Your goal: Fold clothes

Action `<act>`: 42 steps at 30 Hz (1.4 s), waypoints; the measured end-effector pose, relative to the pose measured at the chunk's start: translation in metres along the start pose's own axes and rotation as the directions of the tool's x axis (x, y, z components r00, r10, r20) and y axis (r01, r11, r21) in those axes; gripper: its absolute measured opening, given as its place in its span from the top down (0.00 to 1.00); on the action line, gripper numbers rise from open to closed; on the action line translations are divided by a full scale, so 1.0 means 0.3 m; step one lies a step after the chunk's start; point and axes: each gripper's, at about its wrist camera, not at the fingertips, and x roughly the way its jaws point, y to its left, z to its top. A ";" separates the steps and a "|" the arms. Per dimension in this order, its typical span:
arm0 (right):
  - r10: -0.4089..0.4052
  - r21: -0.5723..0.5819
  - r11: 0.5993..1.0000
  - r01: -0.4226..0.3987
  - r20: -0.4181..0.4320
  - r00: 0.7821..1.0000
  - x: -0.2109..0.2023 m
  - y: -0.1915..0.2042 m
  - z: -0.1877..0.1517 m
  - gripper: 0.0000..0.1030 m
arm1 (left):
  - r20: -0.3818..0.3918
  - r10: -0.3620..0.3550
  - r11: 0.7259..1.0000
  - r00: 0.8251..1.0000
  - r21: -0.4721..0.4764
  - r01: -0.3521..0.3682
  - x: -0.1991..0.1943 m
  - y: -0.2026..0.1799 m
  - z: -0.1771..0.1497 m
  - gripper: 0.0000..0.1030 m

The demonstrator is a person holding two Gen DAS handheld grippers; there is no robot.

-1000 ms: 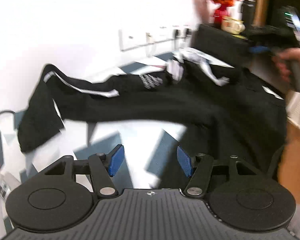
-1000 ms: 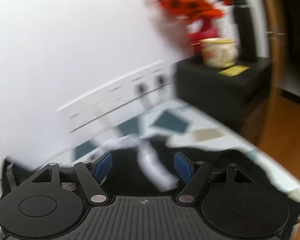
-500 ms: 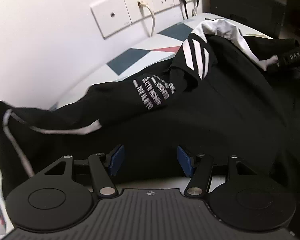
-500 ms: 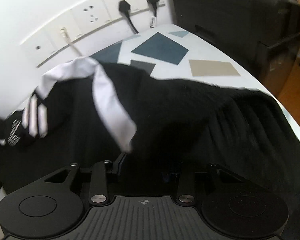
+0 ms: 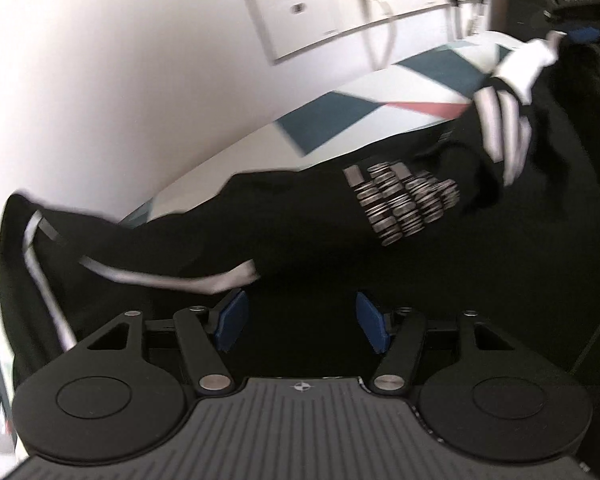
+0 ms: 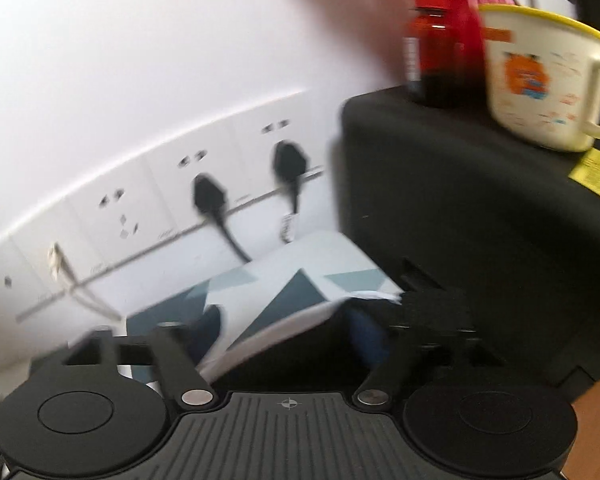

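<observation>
A black garment [image 5: 300,224] with white stripes and white lettering lies spread over a table with a white, blue and red patterned cover [image 5: 359,108]. My left gripper [image 5: 300,322] is open just above the black cloth, nothing between its blue pads. In the right wrist view my right gripper [image 6: 284,332] looks open, with a black and white edge of the garment [image 6: 300,320] lying between its fingers; motion blur hides any contact. The right gripper's blue tip also shows far right in the left wrist view [image 5: 583,34], near the garment's white part.
A white wall with sockets and black plugs [image 6: 212,196] runs behind the table. A black box [image 6: 479,220] at the right carries a cream mug [image 6: 539,80], a dark red bottle [image 6: 431,48] and red flowers. Wood floor shows bottom right.
The right gripper has swung up and toward the wall and black box, carrying a garment edge in front of it. The left gripper has shifted left along the garment and stayed open.
</observation>
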 end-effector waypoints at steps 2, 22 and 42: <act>-0.029 0.005 1.000 0.029 -0.018 0.999 0.034 -0.002 -0.023 0.30 | -0.013 0.032 0.998 0.999 -0.048 -0.033 -0.008 0.048 -0.035 0.39; 0.363 -0.298 0.844 -0.446 -0.296 0.884 -0.339 0.670 -0.489 0.31 | -0.010 0.090 0.928 0.996 -0.362 -0.088 -0.162 0.339 -0.373 0.30; 0.248 -0.376 0.840 -0.391 -0.375 0.893 -0.421 0.857 -0.744 0.97 | 0.062 0.279 0.958 0.958 -0.086 -0.273 -0.177 0.523 -0.538 0.13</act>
